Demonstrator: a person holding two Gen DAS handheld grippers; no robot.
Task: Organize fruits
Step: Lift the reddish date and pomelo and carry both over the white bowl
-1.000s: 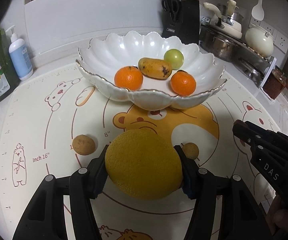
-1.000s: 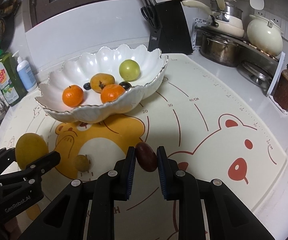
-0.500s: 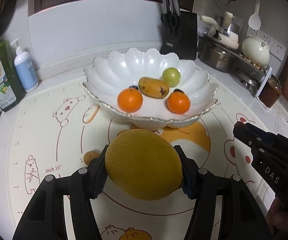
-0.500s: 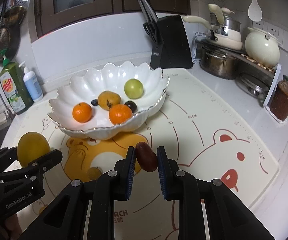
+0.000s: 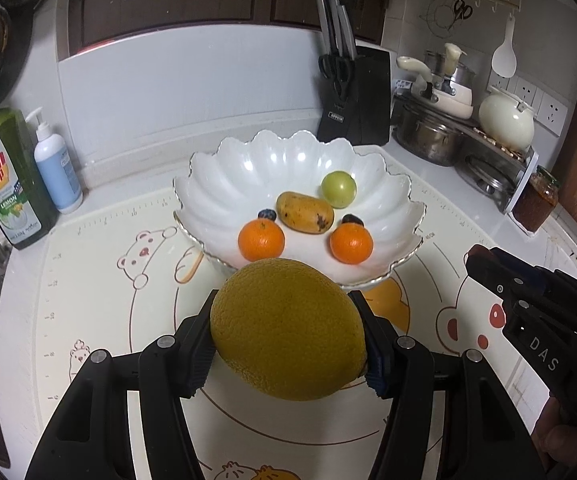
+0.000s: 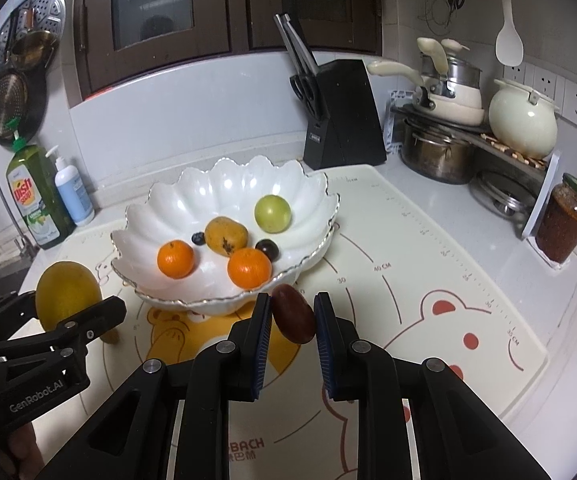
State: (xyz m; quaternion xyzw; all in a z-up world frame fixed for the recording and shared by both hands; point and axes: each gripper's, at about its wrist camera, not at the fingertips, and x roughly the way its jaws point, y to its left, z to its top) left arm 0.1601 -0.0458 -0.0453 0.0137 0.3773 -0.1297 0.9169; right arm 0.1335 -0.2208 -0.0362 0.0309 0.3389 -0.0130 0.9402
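left tool (image 5: 288, 330) pinching big yellow citrus (image 5: 286, 328), low centre | right tool (image 6: 291, 314) squeezing dark plum (image 6: 293, 313) | both raised near bowl (image 6: 308, 184), guessing for dropping in

left claw (image 5: 288, 334) gripping yellow citrus (image 5: 288, 328), bowl (image 5: 224, 184) beyond

Inside the white, gilt-edged bowl (image 6: 224, 196) two orange tangerines (image 6: 175, 259) are glowing beside a pale green fruit (image 6: 272, 213); under it, a cream mat (image 6: 428, 264) is showing orange bears.
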